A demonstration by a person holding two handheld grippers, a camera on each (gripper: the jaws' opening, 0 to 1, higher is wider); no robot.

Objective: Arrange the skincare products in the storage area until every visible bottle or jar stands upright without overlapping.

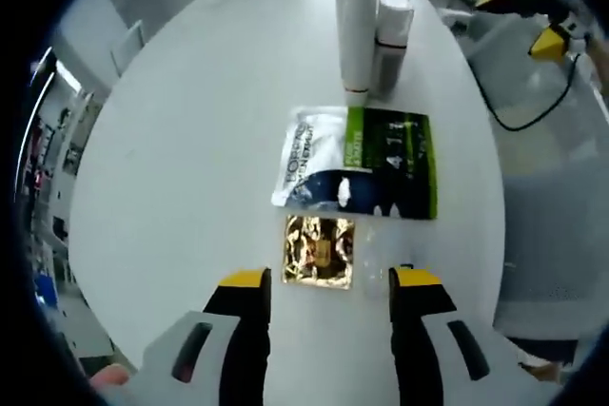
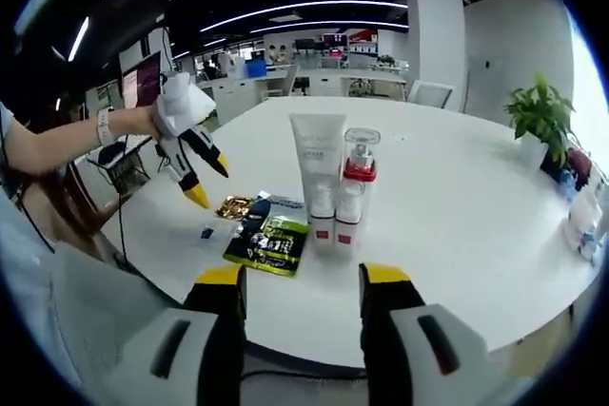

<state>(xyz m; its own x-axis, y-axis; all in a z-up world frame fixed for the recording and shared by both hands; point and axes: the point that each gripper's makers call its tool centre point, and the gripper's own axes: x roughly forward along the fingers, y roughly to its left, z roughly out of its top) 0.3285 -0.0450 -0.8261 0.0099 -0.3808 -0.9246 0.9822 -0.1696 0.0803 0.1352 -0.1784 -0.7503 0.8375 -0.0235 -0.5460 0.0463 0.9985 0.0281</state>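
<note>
Skincare sachets are the nearest things to the left gripper (image 1: 328, 284), whose jaws are spread with nothing between them: the gold sachet (image 1: 320, 250) lies flat just ahead of the tips, the green and white sachet (image 1: 366, 161) touching its far edge, long axis crosswise. Beyond stand the white tube (image 1: 356, 21) and pump bottle (image 1: 390, 40), upright. The right gripper (image 2: 299, 280), spread and empty, hangs off the table (image 2: 457, 206) edge, farther away.
</note>
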